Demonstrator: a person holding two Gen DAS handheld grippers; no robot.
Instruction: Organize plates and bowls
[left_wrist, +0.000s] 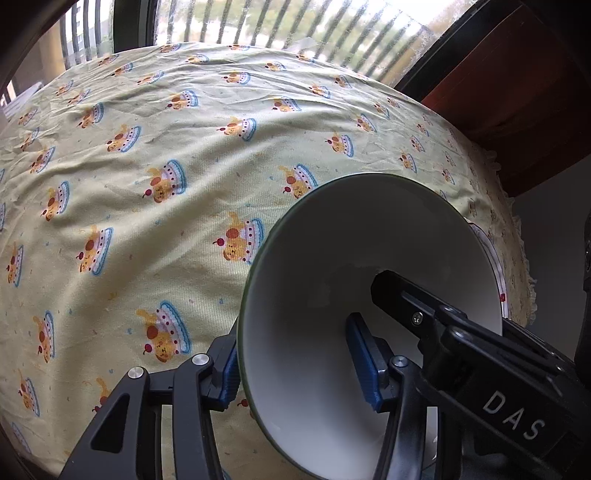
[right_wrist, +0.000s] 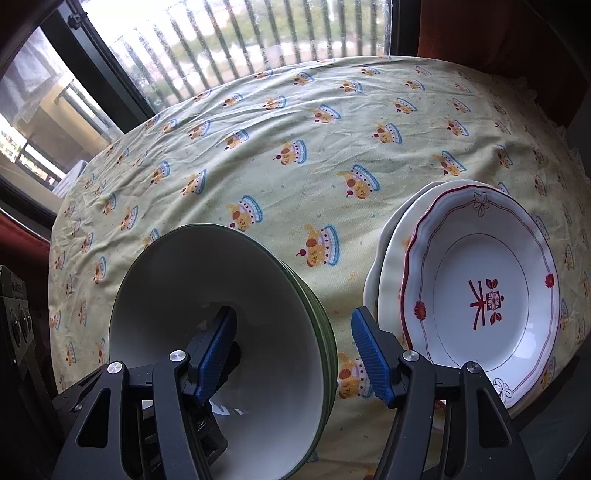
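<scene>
Left claw (left_wrist: 295, 365), right claw (right_wrist: 295, 354) both straddle bowl (left_wrist: 332, 258) rim, gaps visible.

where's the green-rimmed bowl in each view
Left wrist: bowl lower right, its near rim between the left tongs.
Right wrist: bowl lower left, top of a nested stack, left of the plates.
Shared landmark: the yellow cartoon-print tablecloth under it, with the barred window behind.

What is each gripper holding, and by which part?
Nothing is gripped: the left gripper and right gripper each straddle the green-rimmed bowl at its wall, one finger inside, one outside, jaws open.
</scene>
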